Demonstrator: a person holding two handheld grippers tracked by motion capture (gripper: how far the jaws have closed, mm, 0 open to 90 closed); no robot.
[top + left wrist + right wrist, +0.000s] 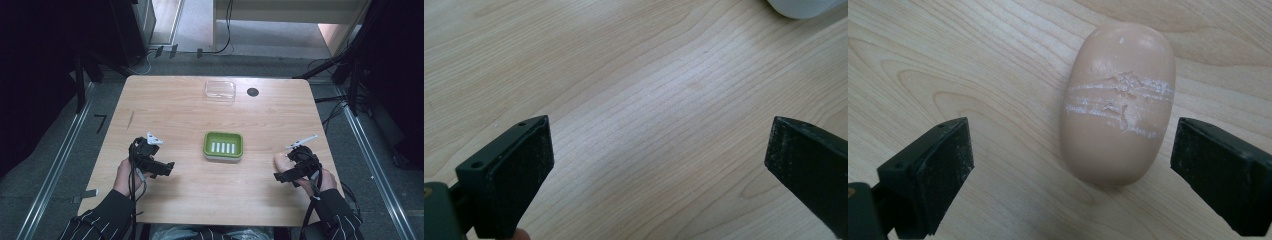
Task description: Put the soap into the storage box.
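Right gripper [1070, 165] open beside soap [1118, 100], green dish [223, 146], clear lid [219, 91]

My desk [165, 107] is evenly lit from above, its surroundings dark; my close jaws look soft, shadows faint.

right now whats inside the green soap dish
Inside the green soap dish is a pale insert with a row of short slots and no soap on it. The soap bar lies on the table between the open jaws of the right gripper.
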